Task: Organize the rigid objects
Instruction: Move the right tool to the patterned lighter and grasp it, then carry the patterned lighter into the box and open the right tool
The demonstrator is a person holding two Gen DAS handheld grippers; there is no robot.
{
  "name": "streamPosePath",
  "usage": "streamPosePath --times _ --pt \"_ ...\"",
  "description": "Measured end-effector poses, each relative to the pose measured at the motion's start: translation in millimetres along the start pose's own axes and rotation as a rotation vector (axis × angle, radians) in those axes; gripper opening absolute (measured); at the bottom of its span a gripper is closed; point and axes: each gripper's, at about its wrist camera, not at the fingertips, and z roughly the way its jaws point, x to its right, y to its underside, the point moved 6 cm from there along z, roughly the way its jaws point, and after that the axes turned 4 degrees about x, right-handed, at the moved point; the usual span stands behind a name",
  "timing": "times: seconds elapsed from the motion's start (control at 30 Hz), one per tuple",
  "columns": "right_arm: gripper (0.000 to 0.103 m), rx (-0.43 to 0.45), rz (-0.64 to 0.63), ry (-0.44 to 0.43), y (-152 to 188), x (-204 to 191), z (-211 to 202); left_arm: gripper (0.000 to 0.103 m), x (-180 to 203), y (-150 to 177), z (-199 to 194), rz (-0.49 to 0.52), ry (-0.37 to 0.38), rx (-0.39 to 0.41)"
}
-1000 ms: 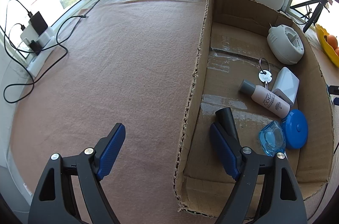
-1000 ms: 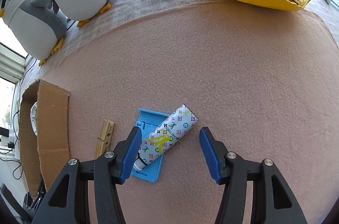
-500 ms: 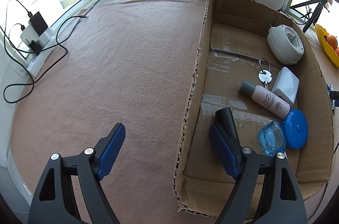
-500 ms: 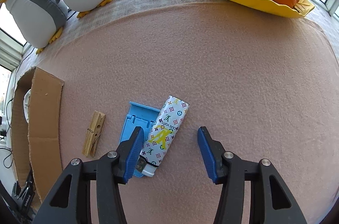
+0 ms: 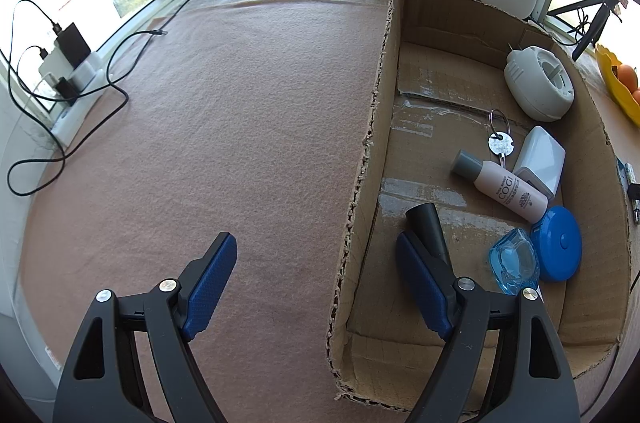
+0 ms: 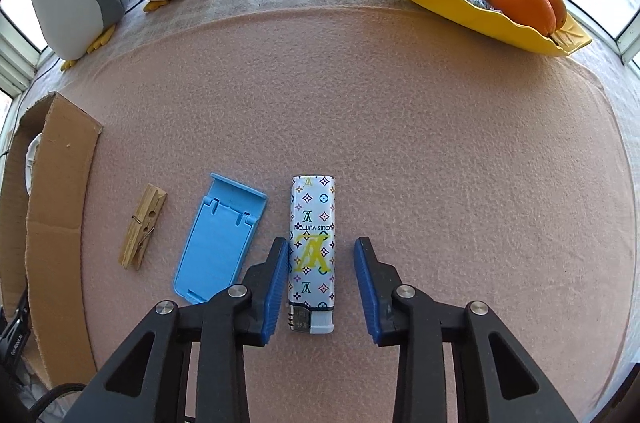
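Right gripper (image 6: 321,281) closing around patterned lighter (image 6: 313,251) flat on pink mat (image 6: 400,103); right pad not yet touching. Blue stand (image 6: 218,239) at lighter's nine o'clock. Left gripper (image 5: 316,279) gapes empty astride cardboard box (image 5: 362,183) wall.

The black nozzle (image 5: 430,231) is partly hidden behind a finger of the left gripper (image 5: 316,273). The clear blue case (image 5: 514,261) is overlapped by it too. The cardboard box (image 6: 56,223) is cut off at the picture's edge.
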Motion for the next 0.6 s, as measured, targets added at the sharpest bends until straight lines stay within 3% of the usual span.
streamPosePath --times 0.2,0.6 --pt "0.021 0.005 -0.009 -0.006 2 1 -2 0.083 -1 0 0 -0.001 0.0 0.0" --pt "0.021 0.05 0.06 -0.06 16 10 -16 0.083 -1 0 0 0.0 -0.001 0.0"
